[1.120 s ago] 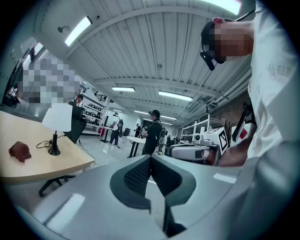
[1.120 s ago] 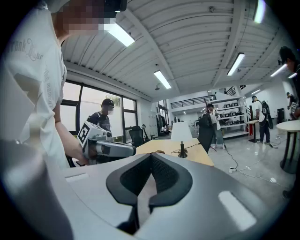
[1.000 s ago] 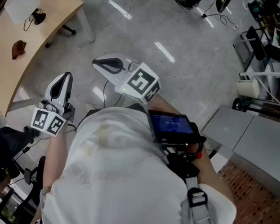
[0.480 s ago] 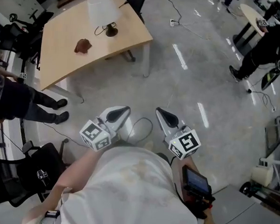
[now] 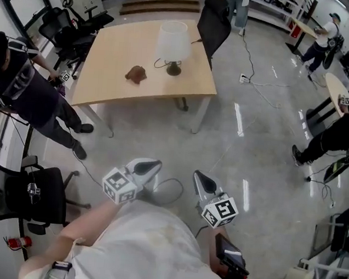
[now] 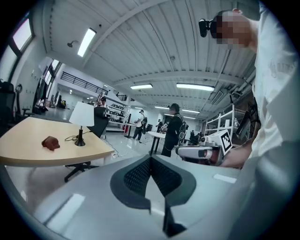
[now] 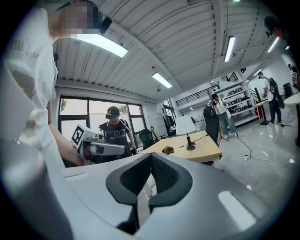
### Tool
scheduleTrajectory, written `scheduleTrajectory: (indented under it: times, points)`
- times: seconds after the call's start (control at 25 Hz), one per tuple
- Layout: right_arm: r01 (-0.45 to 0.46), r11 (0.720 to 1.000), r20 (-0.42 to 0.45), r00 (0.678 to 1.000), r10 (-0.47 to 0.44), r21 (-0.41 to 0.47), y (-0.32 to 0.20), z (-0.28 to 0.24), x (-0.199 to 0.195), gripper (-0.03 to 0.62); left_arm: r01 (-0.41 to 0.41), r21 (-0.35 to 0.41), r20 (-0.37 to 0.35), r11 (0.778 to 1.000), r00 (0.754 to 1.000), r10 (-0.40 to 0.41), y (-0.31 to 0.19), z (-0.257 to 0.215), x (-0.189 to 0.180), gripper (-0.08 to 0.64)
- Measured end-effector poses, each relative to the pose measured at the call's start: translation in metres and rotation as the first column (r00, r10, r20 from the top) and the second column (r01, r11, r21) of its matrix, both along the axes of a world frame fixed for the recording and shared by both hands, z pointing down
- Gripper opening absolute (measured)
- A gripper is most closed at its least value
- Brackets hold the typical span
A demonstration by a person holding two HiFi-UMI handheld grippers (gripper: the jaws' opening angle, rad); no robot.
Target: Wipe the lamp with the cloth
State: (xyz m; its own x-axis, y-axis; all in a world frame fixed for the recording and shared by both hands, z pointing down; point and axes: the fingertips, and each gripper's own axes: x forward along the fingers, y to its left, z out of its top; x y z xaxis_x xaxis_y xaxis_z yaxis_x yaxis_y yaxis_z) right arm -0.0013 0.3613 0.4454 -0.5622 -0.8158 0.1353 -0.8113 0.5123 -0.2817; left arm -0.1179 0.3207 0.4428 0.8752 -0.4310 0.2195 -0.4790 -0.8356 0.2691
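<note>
A white-shaded lamp (image 5: 172,44) with a dark base stands on the light wooden table (image 5: 109,49) far ahead. A crumpled brown cloth (image 5: 135,74) lies on the table to its left. My left gripper (image 5: 152,165) and right gripper (image 5: 199,178) are held side by side close to my body, over the floor, well short of the table, both shut and empty. The left gripper view shows the lamp (image 6: 81,122) and the cloth (image 6: 50,142) far beyond the shut jaws. In the right gripper view the lamp (image 7: 186,131) and the cloth (image 7: 167,150) are also distant.
A person in dark clothes (image 5: 24,91) stands left of the table. Black office chairs (image 5: 32,192) are at the left, and another chair (image 5: 214,20) sits behind the table. Cables (image 5: 171,189) trail over the glossy floor. More people (image 5: 334,134) stand at the right.
The head view has swung up from my body and the floor to the table, which now sits square ahead. Both grippers have drawn together in front of me, pointing toward it.
</note>
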Motion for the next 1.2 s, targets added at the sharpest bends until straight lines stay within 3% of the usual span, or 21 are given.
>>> scheduleTrajectory:
  times: [0.24,0.76,0.92,1.2]
  points:
    - [0.031,0.999,-0.011,0.999,-0.031,-0.009,-0.035,0.008,-0.015,0.012,0.036,-0.013,0.008,0.999,0.999,-0.036,-0.028,0.022,-0.02,0.002]
    - [-0.011,1.0,-0.074,0.997,0.01,-0.015,-0.157,-0.003,-0.031,0.012,-0.029,-0.018,-0.014,0.999,0.999,0.028,-0.154,0.033,-0.019,0.002]
    - [-0.038,0.999,-0.087,0.995,0.037,-0.017,-0.196,-0.001,-0.044,0.012,-0.033,0.015,-0.024,0.999,0.999,0.034,-0.194,0.025,-0.036,0.002]
    - [-0.002,1.0,-0.108,0.994,0.002,0.0,-0.256,-0.007,-0.077,0.012,-0.053,0.053,0.016,0.997,0.999,0.052,-0.231,0.027,-0.066,0.002]
